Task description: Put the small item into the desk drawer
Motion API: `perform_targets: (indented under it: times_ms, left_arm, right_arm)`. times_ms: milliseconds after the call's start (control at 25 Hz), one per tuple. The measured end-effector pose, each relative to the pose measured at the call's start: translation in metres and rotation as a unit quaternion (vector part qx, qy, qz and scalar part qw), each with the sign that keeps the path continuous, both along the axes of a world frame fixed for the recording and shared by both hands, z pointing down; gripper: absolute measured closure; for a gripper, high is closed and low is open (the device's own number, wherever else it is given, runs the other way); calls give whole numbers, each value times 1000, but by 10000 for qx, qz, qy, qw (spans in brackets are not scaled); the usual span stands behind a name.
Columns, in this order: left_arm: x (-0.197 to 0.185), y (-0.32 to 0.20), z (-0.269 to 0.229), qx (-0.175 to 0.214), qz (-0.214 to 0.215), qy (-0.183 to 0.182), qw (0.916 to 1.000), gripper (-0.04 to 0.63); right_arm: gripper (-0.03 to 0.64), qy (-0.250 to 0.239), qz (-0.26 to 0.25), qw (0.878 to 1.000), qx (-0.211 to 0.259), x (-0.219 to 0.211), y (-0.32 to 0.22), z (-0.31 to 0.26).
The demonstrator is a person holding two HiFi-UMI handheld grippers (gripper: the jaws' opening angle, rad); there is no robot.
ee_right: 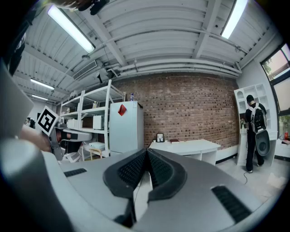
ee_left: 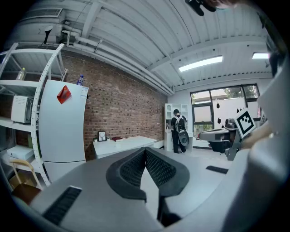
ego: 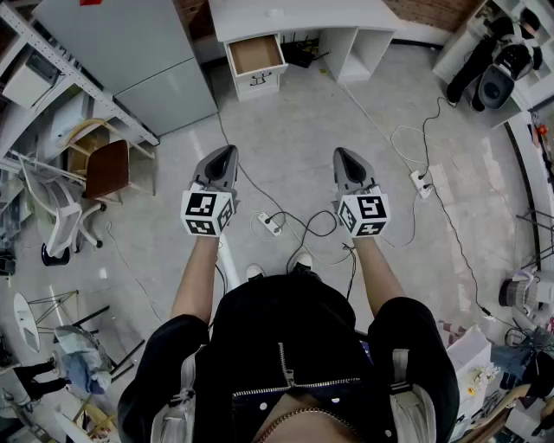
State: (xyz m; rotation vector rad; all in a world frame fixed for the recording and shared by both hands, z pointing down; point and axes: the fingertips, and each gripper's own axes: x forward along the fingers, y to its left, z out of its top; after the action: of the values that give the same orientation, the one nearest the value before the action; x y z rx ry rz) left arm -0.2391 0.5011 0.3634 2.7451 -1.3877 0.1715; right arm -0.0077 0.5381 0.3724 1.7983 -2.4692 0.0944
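The white desk (ego: 299,17) stands at the far side of the room, and its wooden drawer (ego: 255,54) is pulled open with nothing visible inside. I hold both grippers out at waist height, well short of the desk. My left gripper (ego: 227,152) is shut and holds nothing; its pads meet in the left gripper view (ee_left: 145,150). My right gripper (ego: 340,154) is also shut and holds nothing (ee_right: 147,152). A small picture frame (ee_left: 102,136) and a flat dark red thing (ee_left: 117,139) lie on the desk top. I cannot tell which is the small item.
A grey fridge (ego: 130,52) stands left of the desk, with metal shelving (ego: 52,60) and a brown chair (ego: 108,169) beside it. Cables and a power strip (ego: 270,224) lie on the floor ahead. A person (ee_left: 178,131) stands by white shelves at the right.
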Motion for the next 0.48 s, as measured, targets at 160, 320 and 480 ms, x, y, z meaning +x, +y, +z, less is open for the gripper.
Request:
perform_targets:
  times_ms: [160, 320, 480]
  left_arm:
    - [-15, 6, -1, -20, 97, 48, 9999, 574]
    - [-36, 10, -2, -3, 186, 96, 9998, 574]
    - [-52, 11, -1, 7, 297, 117, 9995, 574]
  right_arm:
    - [611, -104, 22, 9999, 119, -18, 4, -6]
    - [611, -62, 85, 9999, 1, -42, 6, -5]
    - [611, 0, 197, 9998, -1, -63, 13, -6]
